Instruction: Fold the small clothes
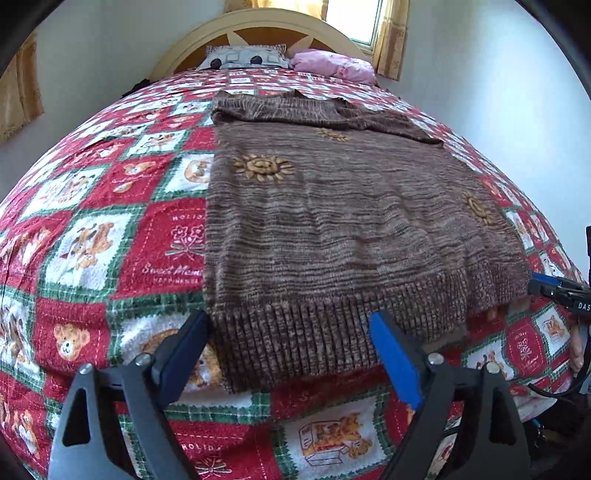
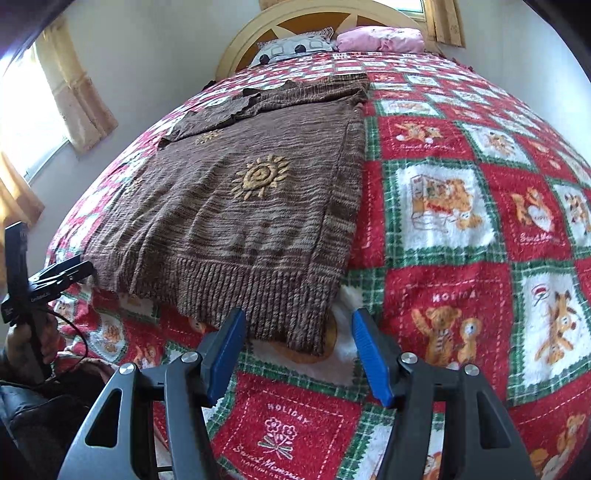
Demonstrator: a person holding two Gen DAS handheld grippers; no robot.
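Observation:
A brown knitted sweater with yellow sun motifs lies flat on the bed, sleeves folded in, ribbed hem nearest me. My left gripper is open, its jaws spread on either side of the hem's left part, just above the bedspread. It also shows in the right wrist view at the hem's left corner. My right gripper is open, its jaws on either side of the hem's right corner. It shows at the right edge of the left wrist view. The sweater fills the middle of the right wrist view.
A red, green and white teddy-bear bedspread covers the bed. A patterned pillow and a pink pillow lie by the cream headboard. Curtained windows flank the bed. A hand and cable are at lower left.

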